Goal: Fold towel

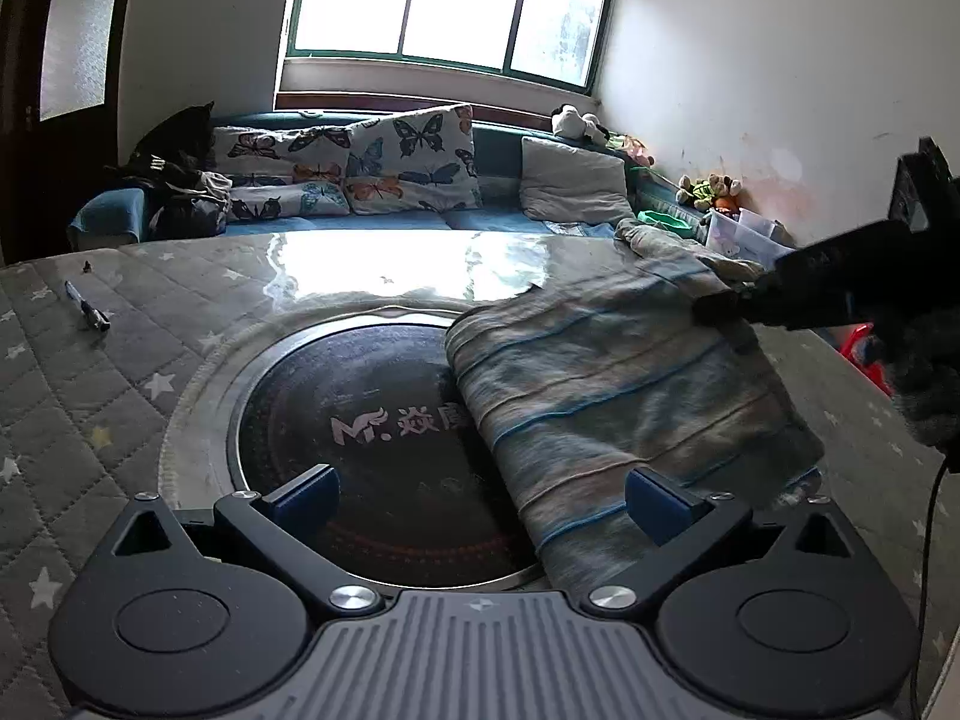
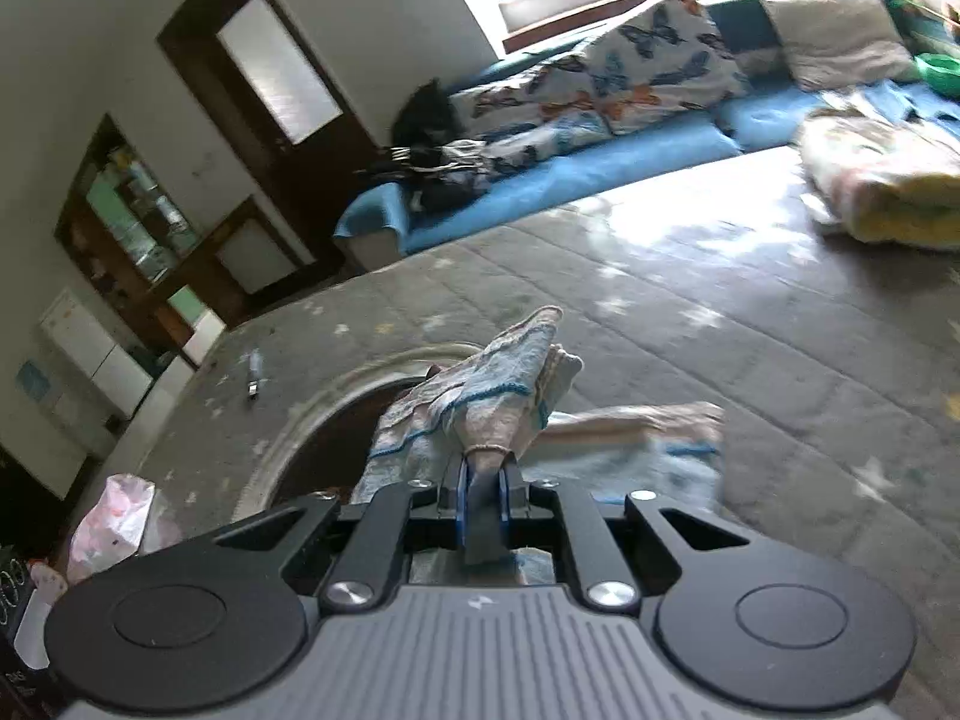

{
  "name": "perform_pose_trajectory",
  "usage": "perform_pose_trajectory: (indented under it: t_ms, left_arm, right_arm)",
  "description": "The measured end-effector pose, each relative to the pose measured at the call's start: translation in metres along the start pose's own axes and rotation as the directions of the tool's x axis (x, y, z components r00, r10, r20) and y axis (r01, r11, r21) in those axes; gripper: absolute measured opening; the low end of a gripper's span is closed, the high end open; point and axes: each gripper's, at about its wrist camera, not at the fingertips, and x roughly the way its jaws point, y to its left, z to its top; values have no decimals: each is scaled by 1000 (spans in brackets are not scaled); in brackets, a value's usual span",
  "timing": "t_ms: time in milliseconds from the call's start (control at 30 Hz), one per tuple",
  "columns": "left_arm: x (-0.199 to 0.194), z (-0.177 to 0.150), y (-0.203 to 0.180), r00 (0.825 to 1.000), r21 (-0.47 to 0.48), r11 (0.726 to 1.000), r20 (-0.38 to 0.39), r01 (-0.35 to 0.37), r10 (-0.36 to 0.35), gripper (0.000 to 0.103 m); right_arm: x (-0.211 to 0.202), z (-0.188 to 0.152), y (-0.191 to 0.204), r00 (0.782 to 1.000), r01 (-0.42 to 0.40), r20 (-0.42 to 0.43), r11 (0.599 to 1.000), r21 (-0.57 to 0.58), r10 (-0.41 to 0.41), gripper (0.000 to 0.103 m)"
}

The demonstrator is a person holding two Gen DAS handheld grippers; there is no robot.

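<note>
A striped grey-and-blue towel (image 1: 612,384) lies folded on the right of the table, partly over a round black hotplate (image 1: 360,420). My left gripper (image 1: 483,495) is open just above the table's near side; its right finger (image 1: 654,501) hovers over the towel's near end and nothing sits between the pads. My right gripper (image 1: 717,307) comes in from the right at the towel's far edge. In the right wrist view my right gripper (image 2: 483,468) is shut on a bunched corner of the towel (image 2: 498,384), lifted off the table.
A quilted grey cover with stars (image 1: 150,312) spreads over the table. A pen (image 1: 89,307) lies at far left. Another cloth bundle (image 2: 888,186) sits at the far right, a plastic bag (image 2: 114,522) off the near left. A blue sofa with butterfly pillows (image 1: 414,156) stands behind.
</note>
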Motion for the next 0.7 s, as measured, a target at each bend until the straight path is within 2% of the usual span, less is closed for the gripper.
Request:
perform_pose_trajectory:
  t_ms: [200,333,433,467,700]
  left_arm:
    - [4,0,-6,1000,17,1000,-12,8,-8,103]
    - [6,1,-9,1000,28,1000,-16,4,-4,103]
    - [7,3,-11,1000,41,999,-16,1,0,103]
    - [8,3,-12,1000,46,999,-16,1,-1,103]
    - [17,10,-33,1000,103,994,-6,22,-22,103]
  right_arm:
    - [-1,-8,-26,1000,13,8,997,79,-13,9]
    - [8,-17,-36,999,52,-2,995,87,-52,10]
    - [10,-22,-40,997,80,-2,994,77,-80,13]
    - [10,-24,-40,996,88,-1,994,68,-88,19]
    - [2,-28,-39,999,51,-4,997,58,-51,20]
